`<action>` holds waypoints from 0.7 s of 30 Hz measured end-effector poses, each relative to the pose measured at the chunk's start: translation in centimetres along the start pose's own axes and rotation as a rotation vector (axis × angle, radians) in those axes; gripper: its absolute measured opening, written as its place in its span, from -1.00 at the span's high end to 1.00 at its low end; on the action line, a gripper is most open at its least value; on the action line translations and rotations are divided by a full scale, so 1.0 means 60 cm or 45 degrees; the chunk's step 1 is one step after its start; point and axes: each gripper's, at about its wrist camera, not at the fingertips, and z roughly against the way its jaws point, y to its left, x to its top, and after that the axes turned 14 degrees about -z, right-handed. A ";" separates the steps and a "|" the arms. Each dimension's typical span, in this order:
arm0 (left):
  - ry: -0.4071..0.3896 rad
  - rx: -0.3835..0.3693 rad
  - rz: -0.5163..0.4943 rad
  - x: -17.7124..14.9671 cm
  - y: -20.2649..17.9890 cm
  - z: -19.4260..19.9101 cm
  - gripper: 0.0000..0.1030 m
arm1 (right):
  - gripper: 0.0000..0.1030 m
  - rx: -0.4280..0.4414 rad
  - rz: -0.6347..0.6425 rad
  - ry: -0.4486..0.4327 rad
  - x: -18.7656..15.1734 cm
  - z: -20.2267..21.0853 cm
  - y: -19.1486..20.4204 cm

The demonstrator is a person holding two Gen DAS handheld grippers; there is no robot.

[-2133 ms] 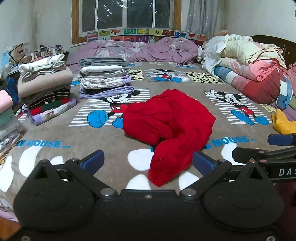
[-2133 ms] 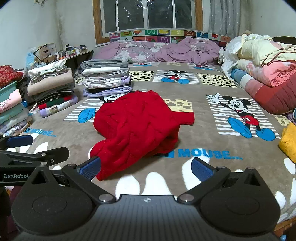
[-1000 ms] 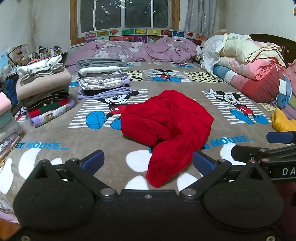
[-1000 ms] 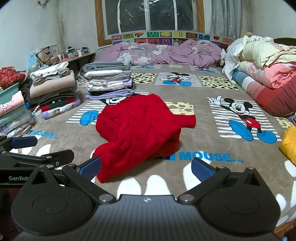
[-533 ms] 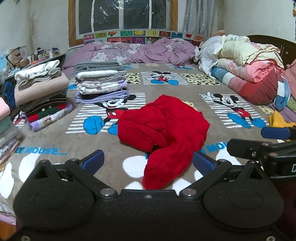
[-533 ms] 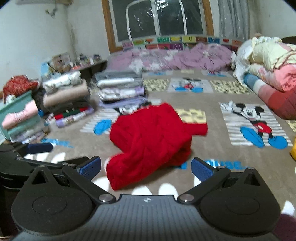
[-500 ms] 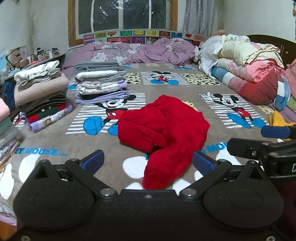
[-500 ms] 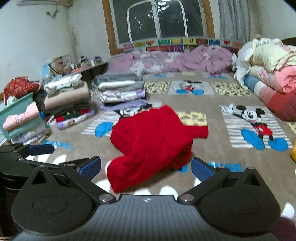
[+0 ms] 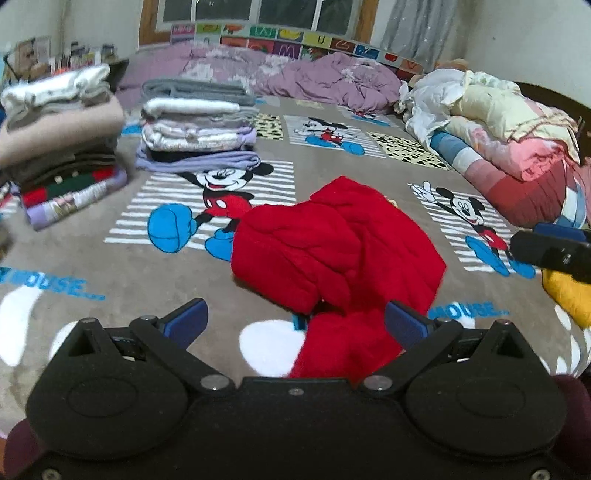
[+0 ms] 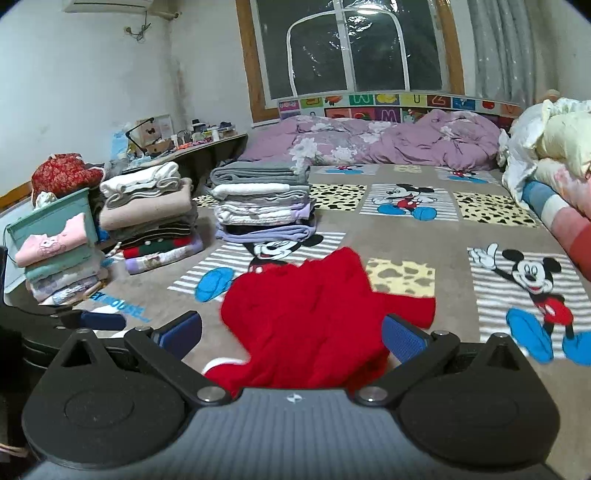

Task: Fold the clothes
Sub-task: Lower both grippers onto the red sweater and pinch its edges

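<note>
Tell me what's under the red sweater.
The red sweater lies crumpled on the Mickey Mouse blanket, covering part of its print. Anything tucked in its folds is hidden.

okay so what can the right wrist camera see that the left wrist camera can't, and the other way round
Only the right wrist view shows the white air conditioner high on the wall, the teal plastic bin and the folded pink garment.

Only the left wrist view shows the yellow garment at the bed's right edge.

Both show the crumpled red knit sweater on the brown cartoon-mouse blanket, the folded grey, white and lilac clothes stack behind it, and both open grippers: left gripper, right gripper.
</note>
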 end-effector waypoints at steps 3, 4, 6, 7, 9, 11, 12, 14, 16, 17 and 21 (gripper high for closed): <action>-0.034 -0.037 0.041 0.001 0.026 -0.031 -1.00 | -1.00 0.009 0.027 -0.001 0.025 -0.032 -0.024; -0.055 -0.043 0.048 0.001 0.033 -0.040 -1.00 | -1.00 0.016 0.035 0.013 0.032 -0.044 -0.030; -0.048 -0.041 0.049 0.001 0.046 -0.062 -1.00 | -1.00 0.030 0.051 0.039 0.048 -0.070 -0.044; -0.027 -0.051 0.059 0.002 0.053 -0.074 -1.00 | -1.00 0.038 0.059 0.052 0.056 -0.082 -0.050; 0.014 -0.085 0.104 0.005 0.073 -0.098 -1.00 | -1.00 0.048 0.059 0.079 0.072 -0.111 -0.065; 0.037 -0.142 0.147 0.008 0.092 -0.119 -1.00 | -1.00 0.065 0.025 0.128 0.090 -0.148 -0.084; 0.032 -0.151 0.159 0.010 0.100 -0.127 -1.00 | -1.00 0.080 -0.002 0.163 0.101 -0.169 -0.096; 0.020 -0.165 0.183 0.015 0.116 -0.143 -0.99 | -1.00 0.118 -0.055 0.221 0.113 -0.203 -0.113; -0.004 -0.185 0.229 0.021 0.134 -0.158 -0.99 | -1.00 0.138 -0.083 0.258 0.124 -0.236 -0.125; -0.012 -0.194 0.253 0.024 0.143 -0.166 -0.99 | -1.00 0.147 -0.098 0.276 0.130 -0.252 -0.131; -0.048 -0.273 0.356 0.029 0.177 -0.199 -0.98 | -0.96 0.193 -0.153 0.353 0.159 -0.319 -0.152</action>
